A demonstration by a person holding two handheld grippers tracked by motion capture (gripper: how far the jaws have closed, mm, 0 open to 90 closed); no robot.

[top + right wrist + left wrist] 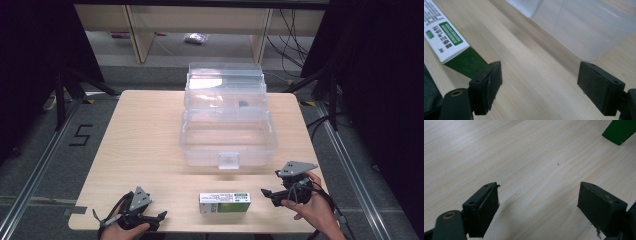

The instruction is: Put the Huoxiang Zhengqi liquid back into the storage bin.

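Note:
A white and green carton [224, 202] lies flat near the table's front edge, between the two hands. My right gripper [265, 192] hovers just right of it, jaws open and empty; in the right gripper view the carton [447, 37] lies at upper left, beyond the left jaw, and nothing sits between the jaws [539, 87]. My left gripper [161, 216] rests at the front left, open and empty, pointing toward the carton. In the left gripper view a green corner of the carton [620, 131] shows at top right, with bare wood between the jaws [537, 205].
A clear plastic storage box [227, 142] with its lid raised stands open at the table's middle rear, its latch facing me; its rounded corner [584, 27] looms close ahead of the right gripper. Light wooden tabletop [140, 145] spreads left of it. Shelving legs and cables stand beyond.

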